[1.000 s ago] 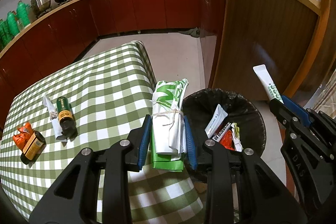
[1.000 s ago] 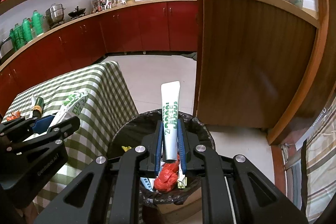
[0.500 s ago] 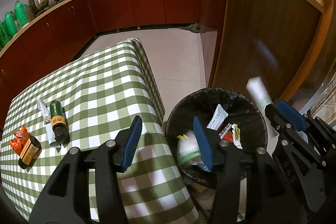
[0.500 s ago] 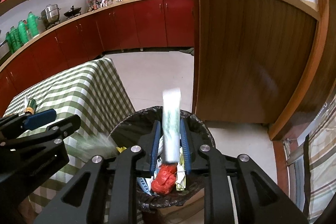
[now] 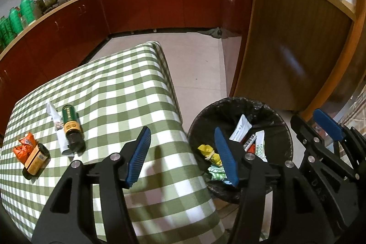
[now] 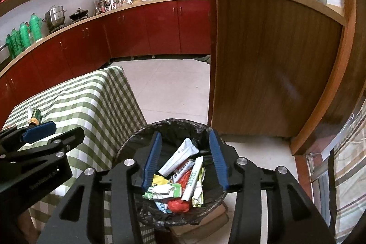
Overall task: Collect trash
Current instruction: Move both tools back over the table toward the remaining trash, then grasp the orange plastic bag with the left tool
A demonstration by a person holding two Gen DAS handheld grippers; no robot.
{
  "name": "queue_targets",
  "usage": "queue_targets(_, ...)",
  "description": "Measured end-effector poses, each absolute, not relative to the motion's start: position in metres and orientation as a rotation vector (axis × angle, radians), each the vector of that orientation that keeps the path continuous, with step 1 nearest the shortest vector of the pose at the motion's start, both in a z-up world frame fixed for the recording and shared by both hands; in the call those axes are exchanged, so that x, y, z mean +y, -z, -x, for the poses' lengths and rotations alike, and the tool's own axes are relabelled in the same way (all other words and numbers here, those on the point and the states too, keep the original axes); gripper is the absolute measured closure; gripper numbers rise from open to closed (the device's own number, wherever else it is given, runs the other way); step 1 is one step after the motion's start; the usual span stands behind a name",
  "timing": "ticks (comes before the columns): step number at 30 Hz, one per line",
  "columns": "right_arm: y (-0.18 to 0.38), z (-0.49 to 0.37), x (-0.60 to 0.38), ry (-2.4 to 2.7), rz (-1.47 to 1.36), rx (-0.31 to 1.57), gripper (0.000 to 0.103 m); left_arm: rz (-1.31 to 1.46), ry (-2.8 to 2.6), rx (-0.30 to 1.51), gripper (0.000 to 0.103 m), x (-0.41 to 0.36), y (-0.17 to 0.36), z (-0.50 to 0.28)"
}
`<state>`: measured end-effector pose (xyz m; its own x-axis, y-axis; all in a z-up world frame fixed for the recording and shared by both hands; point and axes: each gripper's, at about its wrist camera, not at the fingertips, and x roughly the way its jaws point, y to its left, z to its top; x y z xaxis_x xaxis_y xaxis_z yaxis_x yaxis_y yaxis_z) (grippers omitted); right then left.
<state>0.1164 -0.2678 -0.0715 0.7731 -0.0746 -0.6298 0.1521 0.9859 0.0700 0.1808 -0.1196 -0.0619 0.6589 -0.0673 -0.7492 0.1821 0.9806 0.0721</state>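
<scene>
Over the black-lined trash bin (image 6: pixel 173 122) my right gripper (image 6: pixel 185 133) hangs open and empty. In the bin lie a white-and-green tube (image 6: pixel 194 177), a crumpled green-and-white bag (image 6: pixel 162 192), a red bag (image 6: pixel 178 205) and other wrappers. My left gripper (image 5: pixel 181 129) is open and empty too, spanning the table's corner and the bin (image 5: pixel 240 104). On the green checked table (image 5: pixel 114 88) remain a green bottle (image 5: pixel 72 129) lying on a white wrapper (image 5: pixel 55 122), an orange wrapper (image 5: pixel 22 148) and a small amber bottle (image 5: pixel 36 158).
A curved wooden counter wall (image 5: pixel 286 49) stands close behind and right of the bin. Red kitchen cabinets (image 5: pixel 137 4) run along the back. Tiled floor (image 5: pixel 196 65) lies between table and cabinets. Cardboard (image 6: pixel 205 223) sits under the bin.
Both grippers opened. The green-and-white bag fell from the left one and the tube from the right one, and both now lie in the bin.
</scene>
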Motion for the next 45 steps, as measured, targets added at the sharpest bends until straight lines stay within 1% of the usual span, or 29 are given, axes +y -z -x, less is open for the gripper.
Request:
queue_targets(3,0.070,-0.115,-0.262,0.115,-0.111,0.675,0.050,-0.147,0.131,0.838,0.044,-0.110,0.060,-0.176)
queue_targets(9,0.064,-0.111,-0.244,0.077,-0.106,0.681,0.048,-0.133,0.105,0.845,0.042,-0.083,0.058,-0.161)
queue_targets(20,0.056,-0.105,-0.190,-0.027,-0.045,0.698,0.047,-0.106,0.029,0.859,0.042,-0.010,0.055,-0.125)
queue_targets(29,0.050,-0.108,-0.136,-0.113,0.012,0.709,0.047,-0.073,-0.055,0.855,0.042,0.055,0.047,-0.112)
queue_targets(37,0.043,-0.122,-0.101,-0.183,0.016,0.711,0.047,-0.028,-0.124,0.845,0.041,0.102,0.037,-0.118)
queue_targets(39,0.043,-0.127,-0.091,-0.196,0.026,0.714,0.047,-0.015,-0.134,0.845,0.039,0.110,0.037,-0.123)
queue_targets(41,0.044,-0.132,-0.082,-0.208,0.038,0.719,0.047,-0.004,-0.141,0.847,0.036,0.117,0.037,-0.129)
queue_targets(45,0.046,-0.138,-0.072,-0.225,0.048,0.730,0.047,-0.008,-0.153,0.852,0.035,0.128,0.039,-0.142)
